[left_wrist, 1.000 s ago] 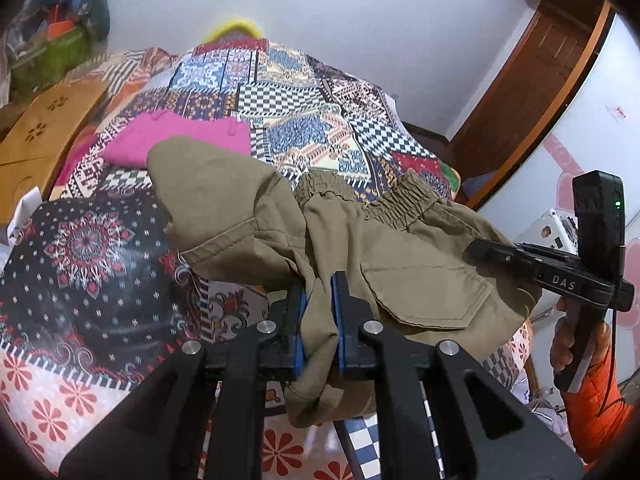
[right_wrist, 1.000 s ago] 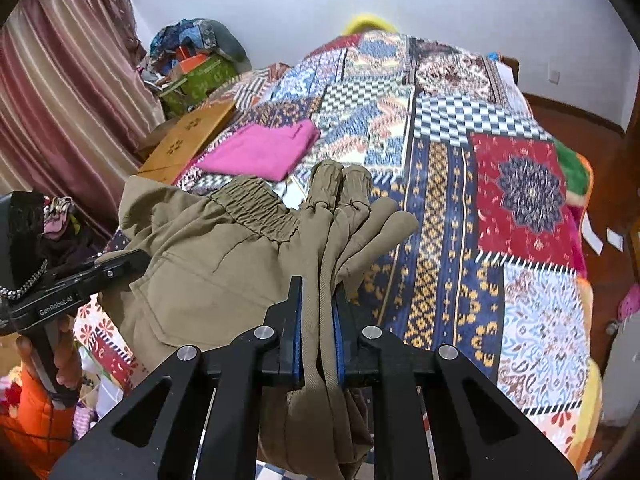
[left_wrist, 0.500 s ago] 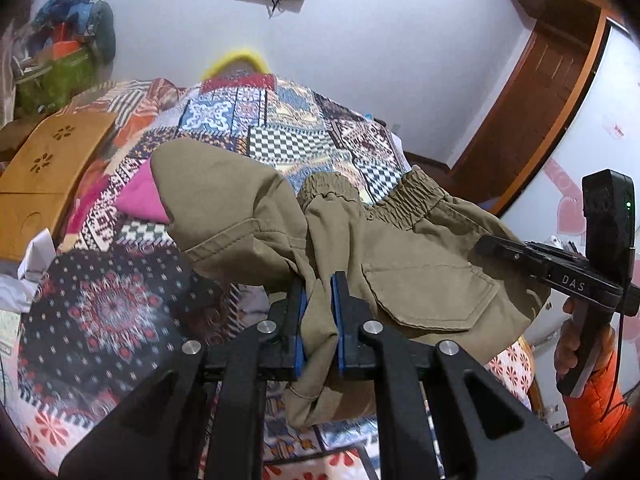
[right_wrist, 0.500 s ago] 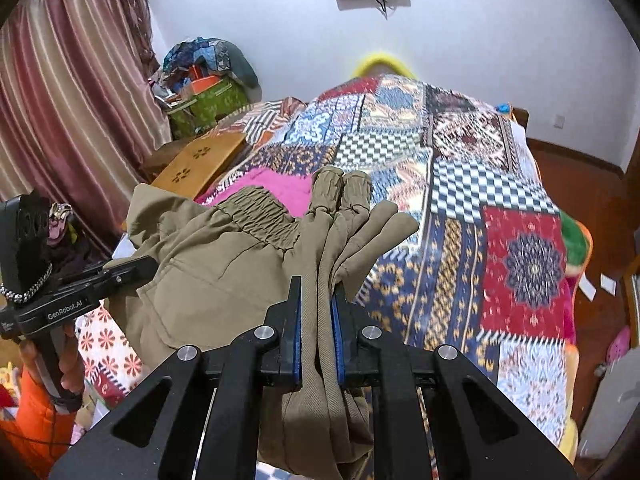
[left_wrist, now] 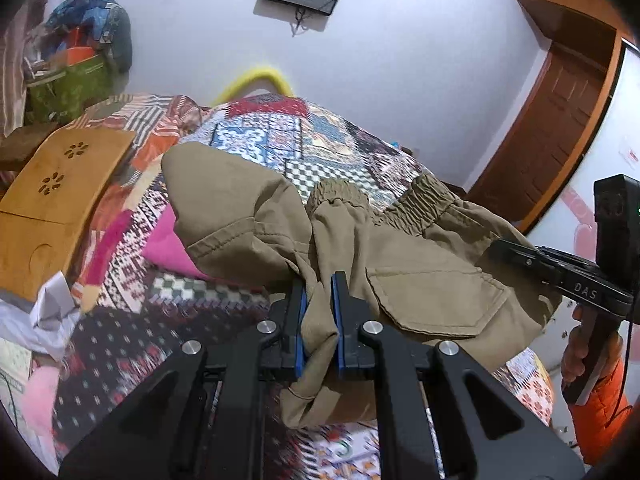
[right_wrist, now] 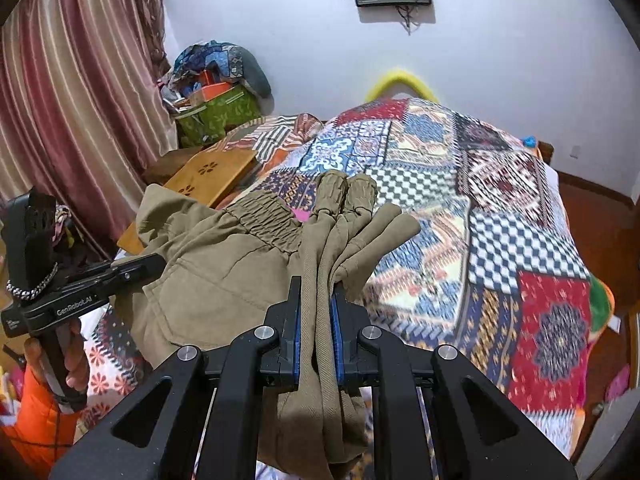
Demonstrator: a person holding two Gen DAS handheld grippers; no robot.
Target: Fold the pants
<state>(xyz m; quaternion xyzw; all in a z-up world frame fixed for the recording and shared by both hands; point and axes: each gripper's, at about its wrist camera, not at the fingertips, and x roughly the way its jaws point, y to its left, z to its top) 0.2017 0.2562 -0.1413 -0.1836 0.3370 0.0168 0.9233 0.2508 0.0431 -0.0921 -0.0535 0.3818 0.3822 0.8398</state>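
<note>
Khaki pants (left_wrist: pixel 420 280) with an elastic waistband and a flap pocket hang in the air between my two grippers, above the patchwork bed. My left gripper (left_wrist: pixel 319 292) is shut on a bunched fold of the pants. My right gripper (right_wrist: pixel 315 300) is shut on several stacked layers of the pants (right_wrist: pixel 224 264). In the left wrist view the right gripper (left_wrist: pixel 520 258) shows at the right, clamped on the cloth edge. In the right wrist view the left gripper (right_wrist: pixel 148 264) shows at the left, also on the cloth.
The bed has a patchwork quilt (right_wrist: pixel 500 216). A pink garment (left_wrist: pixel 168 244) lies on it under the pants. A wooden lap desk (left_wrist: pixel 52 192) sits at the bed's left. A curtain (right_wrist: pixel 72 100) and a cluttered green box (right_wrist: pixel 216 116) stand at the far left.
Both grippers have risen with the pants still clamped. The views tilt upward, so more wall and a wall-mounted screen show. The pink garment is mostly hidden behind the pants.
</note>
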